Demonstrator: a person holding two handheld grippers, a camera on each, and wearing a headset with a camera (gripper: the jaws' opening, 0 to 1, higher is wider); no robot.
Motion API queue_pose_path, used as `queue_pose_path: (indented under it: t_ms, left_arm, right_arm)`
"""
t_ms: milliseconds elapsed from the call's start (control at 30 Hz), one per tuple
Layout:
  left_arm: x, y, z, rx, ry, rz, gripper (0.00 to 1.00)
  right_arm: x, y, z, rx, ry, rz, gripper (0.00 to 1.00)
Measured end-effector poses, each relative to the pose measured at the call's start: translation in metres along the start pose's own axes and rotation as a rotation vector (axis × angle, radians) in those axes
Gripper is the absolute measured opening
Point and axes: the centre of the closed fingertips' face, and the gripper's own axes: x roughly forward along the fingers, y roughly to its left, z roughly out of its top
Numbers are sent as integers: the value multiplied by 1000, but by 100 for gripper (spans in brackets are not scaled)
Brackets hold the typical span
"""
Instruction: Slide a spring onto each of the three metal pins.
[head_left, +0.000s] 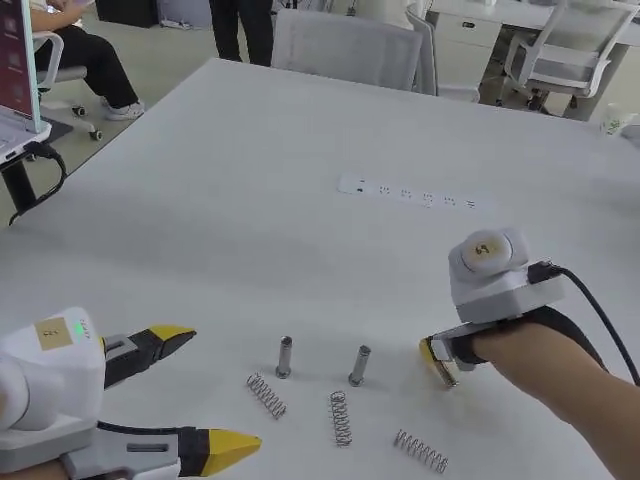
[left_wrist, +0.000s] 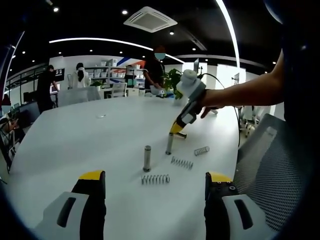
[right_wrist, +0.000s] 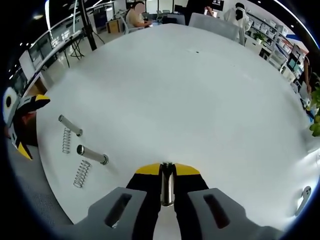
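Note:
Two metal pins stand upright on the white table, one at the left (head_left: 284, 357) and one at the right (head_left: 359, 365). Three springs lie flat in front of them: a left spring (head_left: 266, 395), a middle spring (head_left: 340, 417) and a right spring (head_left: 420, 450). My right gripper (head_left: 440, 362) is just right of the pins, shut on a third metal pin (right_wrist: 167, 186) that sits between its yellow tips (right_wrist: 167, 170). My left gripper (head_left: 205, 390) is open at the lower left, nothing in it, facing the pins (left_wrist: 147, 158) and the nearest spring (left_wrist: 155, 178).
A flush power strip (head_left: 415, 195) sits in the table further back. A cable (head_left: 600, 310) trails from the right gripper. Office chairs (head_left: 345, 45) stand at the far edge, a laptop (head_left: 15, 90) at the left, and people beyond.

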Motion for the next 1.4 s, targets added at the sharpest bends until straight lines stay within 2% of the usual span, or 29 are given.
queue_pose_path:
  t_ms: [200, 800, 1400]
  left_arm:
    - [1, -2, 1, 7, 1, -7, 78]
    - [-3, -4, 5, 23, -2, -12, 78]
    - [-4, -5, 5, 25, 2, -16, 78]
  right_arm:
    - [-13, 4, 1, -5, -46, 11, 5]
    - [-37, 10, -3, 14, -131, 14, 5]
    - [-44, 12, -5, -5, -214, 12, 5]
